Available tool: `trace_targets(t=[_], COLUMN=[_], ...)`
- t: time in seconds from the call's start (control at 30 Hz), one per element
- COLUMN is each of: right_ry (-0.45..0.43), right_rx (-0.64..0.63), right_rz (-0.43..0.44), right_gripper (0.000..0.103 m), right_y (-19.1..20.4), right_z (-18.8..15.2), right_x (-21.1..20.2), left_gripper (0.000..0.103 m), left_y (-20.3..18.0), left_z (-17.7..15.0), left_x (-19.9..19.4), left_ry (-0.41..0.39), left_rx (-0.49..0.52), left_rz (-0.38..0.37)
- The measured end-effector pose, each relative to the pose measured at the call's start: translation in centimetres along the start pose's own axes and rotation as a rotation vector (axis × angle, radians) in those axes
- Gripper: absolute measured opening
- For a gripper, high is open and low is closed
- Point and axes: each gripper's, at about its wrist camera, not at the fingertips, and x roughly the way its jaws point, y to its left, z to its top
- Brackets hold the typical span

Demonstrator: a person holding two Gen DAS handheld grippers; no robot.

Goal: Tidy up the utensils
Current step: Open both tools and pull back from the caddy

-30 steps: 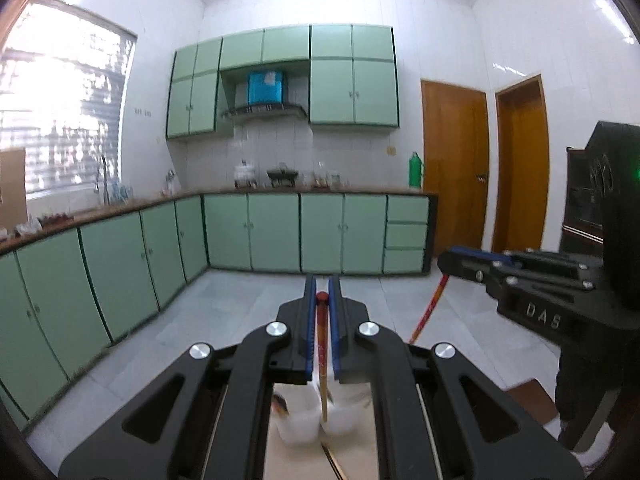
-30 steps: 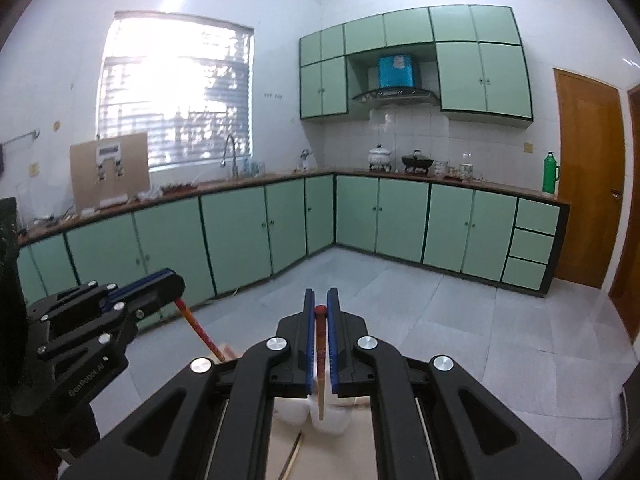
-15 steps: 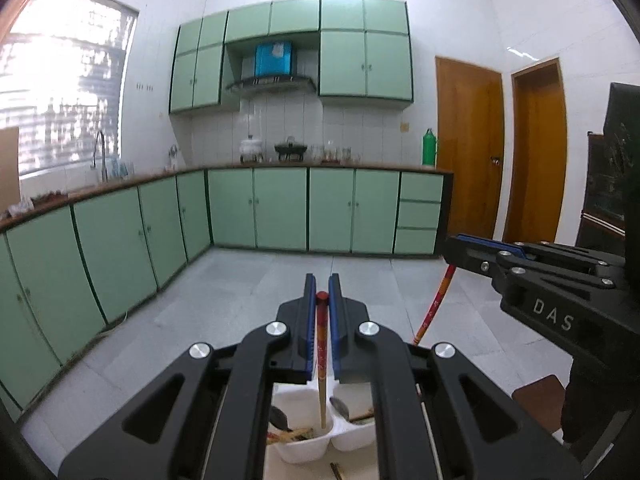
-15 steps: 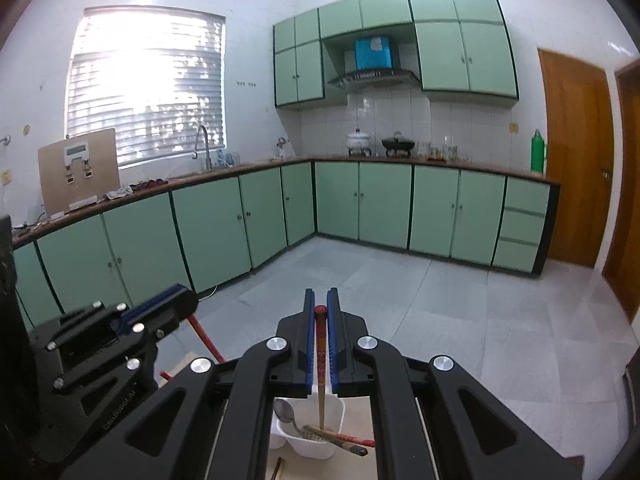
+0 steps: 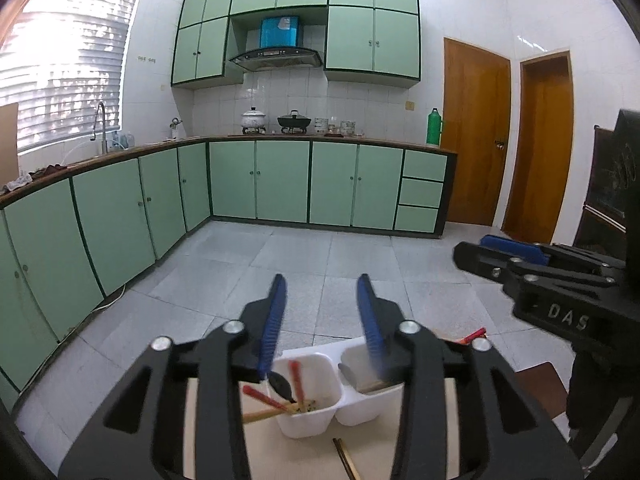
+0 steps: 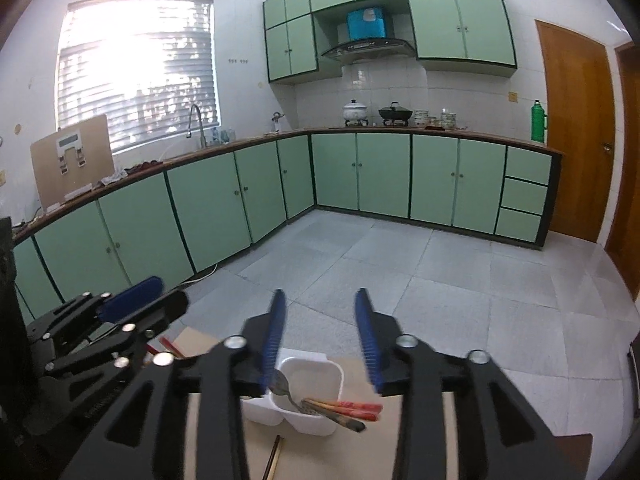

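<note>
Both grippers, left and right, have just spread their fingers, empty, above the white two-compartment plastic holder at 6 o'clock, letting red-tipped wooden chopsticks drop in.

White letters "DAS" on the black body of the right tongs.
</note>
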Motion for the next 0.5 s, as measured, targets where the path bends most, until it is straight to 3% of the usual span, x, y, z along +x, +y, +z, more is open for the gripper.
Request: trace_targets(t=[0.07,0.27,0.5], right_ry=[-0.014,-0.044,-0.044], right_rx=[-0.002,0.023,0.053], right_rz=[-0.024,-0.046,-0.069], right_gripper=[0.048,0.07,0.093], right_y=[-0.2,-0.8,-0.7], right_z=[-0.4,-3.2,-9.2], right_x=[-1.2,-4.8,-8.7], left_gripper=[0.052,0.071,0.082], left_y=[0.1,0.1,-0.1], left_z=[-0.3,-2.6,-8.5], left_x=[-1.2,-5.1,-9.1], left_ry=[-0.008,-0.026,0.013], left_rx=[-0.001,-0.01,-0.019], left_rz=[0.013,0.035,0.058])
